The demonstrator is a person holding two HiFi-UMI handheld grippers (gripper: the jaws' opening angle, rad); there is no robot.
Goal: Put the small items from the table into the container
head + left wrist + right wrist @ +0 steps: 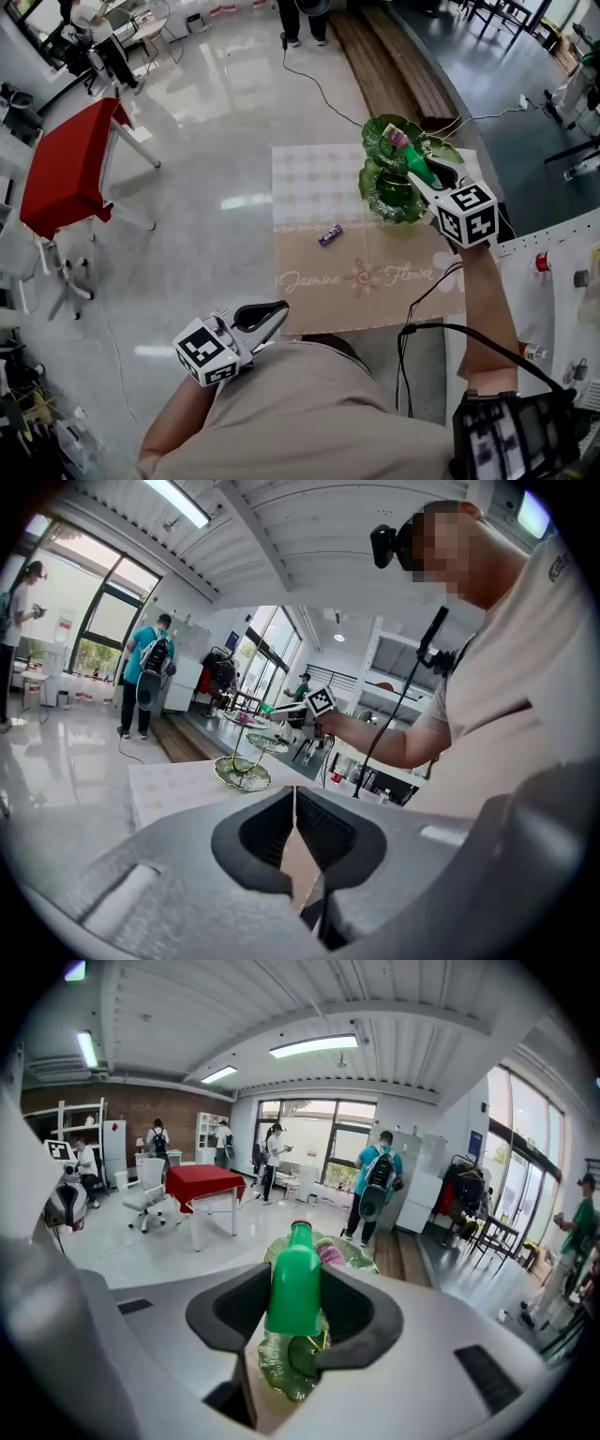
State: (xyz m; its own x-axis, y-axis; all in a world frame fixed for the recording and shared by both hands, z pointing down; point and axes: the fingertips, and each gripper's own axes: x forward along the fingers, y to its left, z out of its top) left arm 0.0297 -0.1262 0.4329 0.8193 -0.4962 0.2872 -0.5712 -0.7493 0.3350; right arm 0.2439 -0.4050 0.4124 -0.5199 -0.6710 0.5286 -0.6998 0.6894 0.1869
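Observation:
A small green bottle (418, 165) is clamped between the jaws of my right gripper (420, 174), which hangs over the green tiered glass dish stand (389, 197) at the table's far right. In the right gripper view the green bottle (293, 1293) stands upright in my right gripper (294, 1283), with the dishes (281, 1368) below and a pink item (330, 1254) in the top dish. A small purple item (330, 235) lies on the tablecloth. My left gripper (265, 322) hovers near the table's front edge by the person's body, its jaws together and empty (295, 819).
A chequered and tan cloth (319, 187) covers the table. A black cable (424, 298) runs across its right side. A red table (67, 171) stands on the floor at the left. A white bench (553, 281) with small parts lies to the right.

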